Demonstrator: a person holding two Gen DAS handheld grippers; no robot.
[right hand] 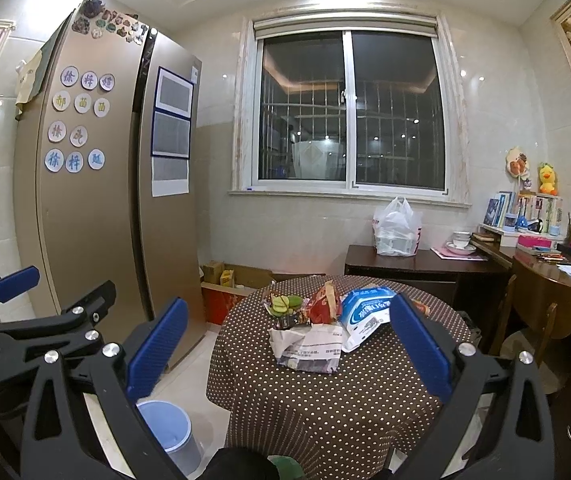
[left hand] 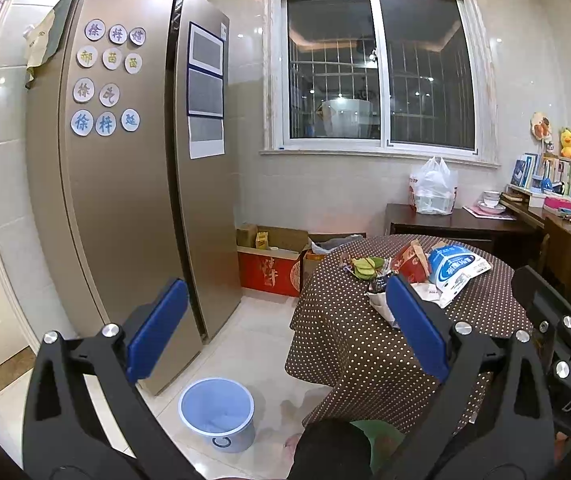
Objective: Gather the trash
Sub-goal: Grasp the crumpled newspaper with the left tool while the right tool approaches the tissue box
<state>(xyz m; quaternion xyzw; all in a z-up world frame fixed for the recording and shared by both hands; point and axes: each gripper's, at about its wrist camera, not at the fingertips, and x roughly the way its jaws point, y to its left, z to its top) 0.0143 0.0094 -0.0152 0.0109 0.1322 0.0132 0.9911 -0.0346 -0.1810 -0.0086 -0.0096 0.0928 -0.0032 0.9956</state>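
Trash lies in a heap on a round table with a brown dotted cloth [right hand: 325, 400]: a folded newspaper [right hand: 309, 346], a blue and white plastic pack [right hand: 365, 312], a red carton [right hand: 323, 304] and green peels [right hand: 285, 304]. The heap also shows in the left wrist view [left hand: 413, 268]. A blue bin [left hand: 217, 412] stands on the floor left of the table; the right wrist view shows it too [right hand: 169, 432]. My left gripper [left hand: 285, 320] is open and empty, held in the air short of the table. My right gripper [right hand: 285, 336] is open and empty, short of the heap.
A tall gold fridge [left hand: 133, 168] stands at the left. Cardboard boxes [left hand: 273, 264] sit on the floor under the window. A dark side table [right hand: 405, 264] holds a white plastic bag [right hand: 397, 228]. A desk and wooden chair [right hand: 545, 312] are at the right.
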